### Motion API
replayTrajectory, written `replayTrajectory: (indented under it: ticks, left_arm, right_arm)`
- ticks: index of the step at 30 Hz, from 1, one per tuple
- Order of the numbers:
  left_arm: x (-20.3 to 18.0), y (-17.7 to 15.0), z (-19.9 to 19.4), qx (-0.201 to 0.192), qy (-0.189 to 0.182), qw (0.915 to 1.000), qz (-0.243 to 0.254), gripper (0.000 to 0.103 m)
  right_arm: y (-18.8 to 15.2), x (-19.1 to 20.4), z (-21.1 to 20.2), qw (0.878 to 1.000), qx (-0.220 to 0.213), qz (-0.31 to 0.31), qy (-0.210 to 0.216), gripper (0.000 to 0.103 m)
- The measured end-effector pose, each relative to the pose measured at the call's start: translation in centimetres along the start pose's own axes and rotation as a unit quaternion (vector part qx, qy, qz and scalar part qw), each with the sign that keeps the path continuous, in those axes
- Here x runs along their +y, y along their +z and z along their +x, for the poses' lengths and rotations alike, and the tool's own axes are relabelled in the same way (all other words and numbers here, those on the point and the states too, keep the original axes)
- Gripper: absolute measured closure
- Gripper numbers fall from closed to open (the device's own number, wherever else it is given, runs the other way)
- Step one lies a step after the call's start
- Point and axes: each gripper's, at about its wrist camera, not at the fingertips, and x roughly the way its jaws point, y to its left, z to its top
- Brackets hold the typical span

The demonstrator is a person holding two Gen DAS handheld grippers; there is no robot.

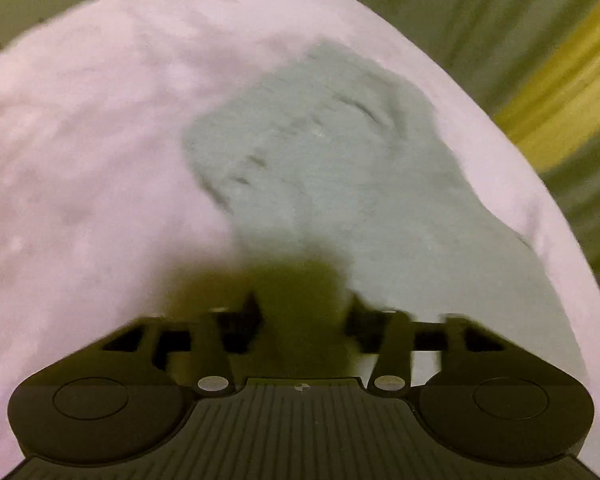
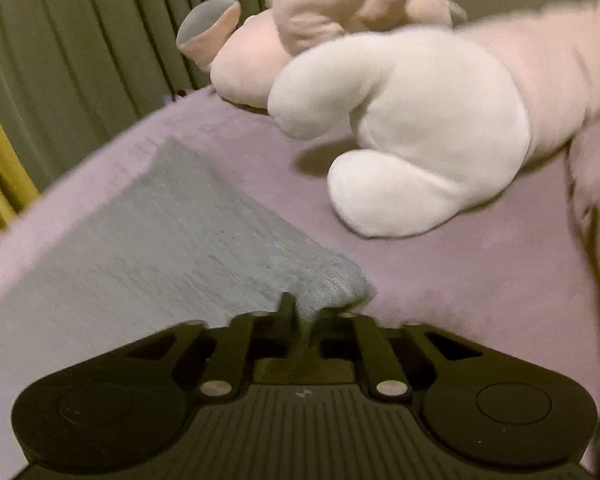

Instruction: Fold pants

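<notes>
The grey pants point(image 1: 340, 168) lie crumpled on a pink bed cover point(image 1: 80, 140) in the blurred left wrist view. My left gripper point(image 1: 304, 308) stands open just above them, with a wide gap between its fingers and its shadow on the cloth. In the right wrist view the pants point(image 2: 172, 240) spread flat to the left. My right gripper point(image 2: 300, 312) is shut on a corner of the grey cloth, which bunches up between its fingers.
A large white and pink plush toy point(image 2: 420, 128) lies on the bed cover point(image 2: 460, 280) right ahead of the right gripper. Green curtains point(image 2: 60, 60) hang behind the bed edge, with a yellow curtain strip point(image 1: 560, 92) beside them.
</notes>
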Motion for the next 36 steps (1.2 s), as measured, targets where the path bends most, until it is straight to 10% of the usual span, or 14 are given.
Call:
replayTrajectory:
  ticks: [2, 6, 9, 17, 25, 36]
  left_arm:
    - [0.0, 0.4, -1.5, -0.030, 0.043, 0.9986, 0.007, 0.017]
    - [-1.1, 0.5, -5.2, -0.136, 0.128, 0.9822, 0.019, 0.012]
    - [-3.6, 0.2, -6.5, -0.198, 0.118, 0.9706, 0.069, 0.006]
    - [-15.7, -3.8, 1.0, -0.103, -0.003, 0.9602, 0.260, 0.006]
    - [-22.1, -7.7, 7.7, -0.110, 0.023, 0.9291, 0.352, 0.001]
    - [-22.0, -6.4, 9.2, -0.190, 0.042, 0.9283, 0.317, 0.000]
  right_arm:
    - [0.4, 0.7, -0.8, 0.999, -0.014, -0.008, -0.038, 0.061]
    - [1.4, 2.2, -3.2, 0.997, -0.059, -0.003, -0.056, 0.046]
    - [1.5, 4.6, -4.8, 0.996, -0.084, -0.011, -0.010, 0.041]
    - [-2.8, 17.0, -2.8, 0.978, 0.035, -0.098, 0.182, 0.017]
    - [-5.5, 20.0, -1.3, 0.969, 0.058, -0.176, 0.161, 0.004]
    - [-6.0, 20.2, -0.6, 0.973, 0.029, -0.161, 0.161, 0.004]
